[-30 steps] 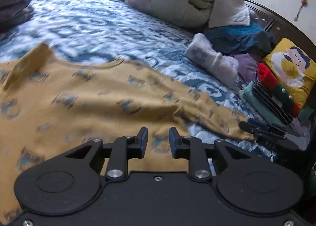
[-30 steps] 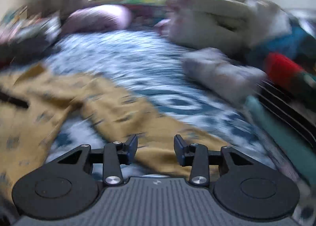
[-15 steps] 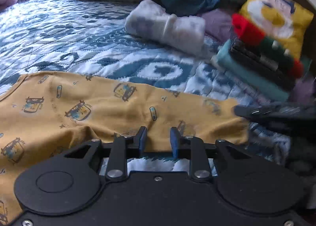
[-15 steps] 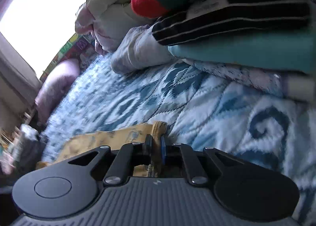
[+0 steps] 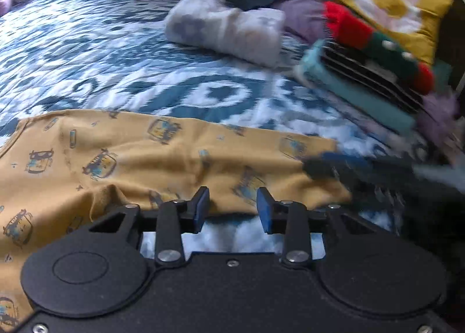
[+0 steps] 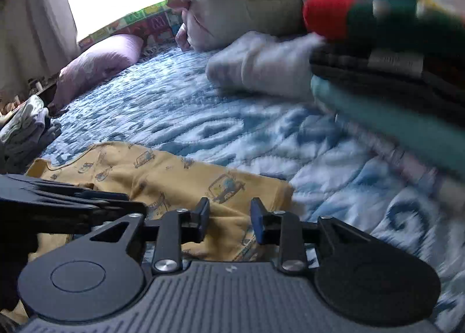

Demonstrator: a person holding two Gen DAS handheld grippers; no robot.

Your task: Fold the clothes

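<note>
The yellow shirt [image 5: 162,158] lies spread on the bed [image 5: 122,71], its sleeve reaching right. The left tool [image 5: 229,206] and right tool [image 6: 229,216] both hover over the sleeve, fingers apart, holding nothing. Grip the cuff edge squarely and fold the sleeve flat without bunching.

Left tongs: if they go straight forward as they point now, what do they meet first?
Most likely the yellow shirt: the open left tongs point at its near edge. Beyond it lies only the blue quilt.
</note>
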